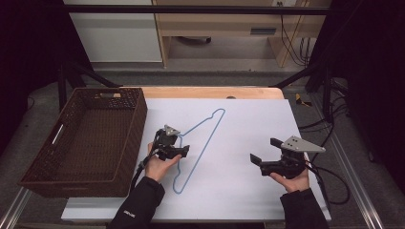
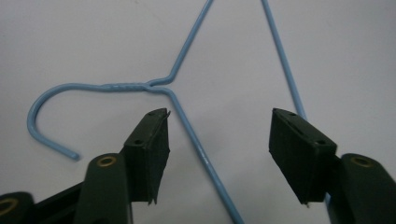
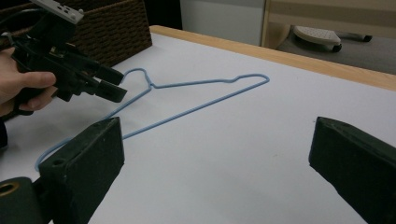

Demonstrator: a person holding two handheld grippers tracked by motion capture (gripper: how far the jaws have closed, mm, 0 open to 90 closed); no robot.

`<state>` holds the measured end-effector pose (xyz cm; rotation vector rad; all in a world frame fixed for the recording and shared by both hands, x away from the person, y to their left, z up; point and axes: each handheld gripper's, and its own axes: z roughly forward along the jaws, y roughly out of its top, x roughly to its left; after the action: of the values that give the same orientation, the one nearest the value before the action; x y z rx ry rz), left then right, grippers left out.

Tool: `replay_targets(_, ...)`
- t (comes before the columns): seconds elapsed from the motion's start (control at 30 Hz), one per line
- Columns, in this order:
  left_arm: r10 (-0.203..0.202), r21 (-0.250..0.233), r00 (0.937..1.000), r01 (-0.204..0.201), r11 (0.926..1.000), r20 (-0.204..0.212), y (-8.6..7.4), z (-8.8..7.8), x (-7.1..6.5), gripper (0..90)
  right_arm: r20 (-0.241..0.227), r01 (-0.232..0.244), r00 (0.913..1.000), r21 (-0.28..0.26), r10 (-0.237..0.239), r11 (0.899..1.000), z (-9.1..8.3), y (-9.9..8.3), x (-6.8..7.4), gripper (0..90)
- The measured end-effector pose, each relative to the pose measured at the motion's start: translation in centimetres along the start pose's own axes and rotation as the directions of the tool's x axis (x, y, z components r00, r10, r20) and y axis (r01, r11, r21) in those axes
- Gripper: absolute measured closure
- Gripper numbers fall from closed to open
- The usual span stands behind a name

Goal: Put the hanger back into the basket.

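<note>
— Wicker basket (image 1: pixel 86 138) sits far left, empty. Beside it, my left gripper (image 1: pixel 184 150) is low over the blue wire hanger (image 1: pixel 203 138) on the tabletop (image 1: pixel 248 181), jaws apart astride one shoulder wire below the neck, pads not touching.

— Risk?

— Thin wire could slide off a pad as I close. My right gripper (image 1: pixel 262 151) waits open, well apart.

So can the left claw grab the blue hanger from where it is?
Probably yes. The left claw hangs just above the hanger, jaws apart with one wire arm running between them near the hook. Nothing lies in the way; the pads don't touch the wire yet.
</note>
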<state>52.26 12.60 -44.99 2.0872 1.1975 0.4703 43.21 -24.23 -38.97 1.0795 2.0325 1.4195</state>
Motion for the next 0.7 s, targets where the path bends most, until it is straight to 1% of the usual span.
replay_targets(0.07,0.006,0.016,1.0,-0.006,0.9999,-0.008,-0.1,0.4,0.2,44.3,-0.001,0.001,1.0,0.001,-0.001,1.0,0.1,0.0,0.0,3.7)
replay_targets(0.13,0.003,0.021,1.0,-0.003,0.9998,-0.008,-0.1,0.6,0.2,49.2,-0.001,0.002,1.0,0.002,-0.002,1.0,0.1,0.0,0.0,3.7)
replay_targets(0.17,0.0,0.026,0.9999,0.001,0.9997,-0.013,-0.2,0.8,0.3,49.2,-0.001,0.002,1.0,0.002,-0.002,1.0,0.1,0.0,0.0,3.7)
replay_targets(0.2,-0.01,0.027,0.9997,0.011,0.9996,-0.02,-0.2,1.1,0.3,53.0,-0.001,0.0,1.0,0.005,0.0,1.0,0.1,0.0,0.0,3.7)
replay_targets(0.23,-0.01,0.027,0.9997,0.011,0.9996,-0.02,-0.2,1.1,0.3,54.4,-0.001,0.0,1.0,0.005,0.0,1.0,0.1,0.0,0.0,3.7)
replay_targets(0.27,-0.003,0.044,0.9996,0.005,0.999,-0.03,-0.3,1.4,0.4,56.4,-0.004,0.002,1.0,0.006,-0.002,1.0,0.1,0.0,0.0,3.7)
replay_targets(0.3,-0.01,0.046,0.9994,0.011,0.9989,-0.033,-0.3,1.5,0.3,59.5,-0.004,0.002,1.0,0.006,-0.002,1.0,0.1,0.0,0.0,3.7)
replay_targets(0.37,-0.009,0.046,0.9993,0.011,0.9989,-0.037,-0.3,1.6,0.3,62.9,-0.004,0.001,1.0,0.006,-0.001,1.0,0.1,0.0,0.0,3.7)
replay_targets(0.4,-0.018,0.049,0.9991,0.02,0.9986,-0.04,-0.4,1.7,0.3,62.9,-0.004,0.002,1.0,0.006,-0.002,1.0,0.1,-0.1,0.0,3.7)
replay_targets(0.43,-0.027,0.051,0.999,0.029,0.9983,-0.036,-0.4,1.8,0.3,66.2,-0.003,0.005,1.0,0.008,-0.005,1.0,0.2,-0.1,0.0,3.7)
replay_targets(0.5,-0.028,0.054,0.9987,0.03,0.9981,-0.042,-0.4,1.9,0.3,68.7,-0.003,0.005,1.0,0.009,-0.005,1.0,0.3,-0.1,0.1,3.7)
replay_targets(0.53,-0.036,0.058,0.9979,0.039,0.9976,-0.054,-0.5,2.1,0.3,69.7,-0.003,0.005,1.0,0.011,-0.005,1.0,0.3,-0.1,0.1,3.7)
replay_targets(0.63,-0.044,0.061,0.9971,0.047,0.997,-0.062,-0.5,2.3,0.2,72.1,-0.003,0.006,1.0,0.011,-0.006,1.0,0.3,-0.1,0.1,3.7)
replay_targets(0.7,-0.06,0.055,0.9956,0.064,0.9964,-0.072,-0.6,2.3,0.2,73.2,-0.003,0.004,1.0,0.01,-0.004,1.0,0.3,-0.1,0.1,3.7)
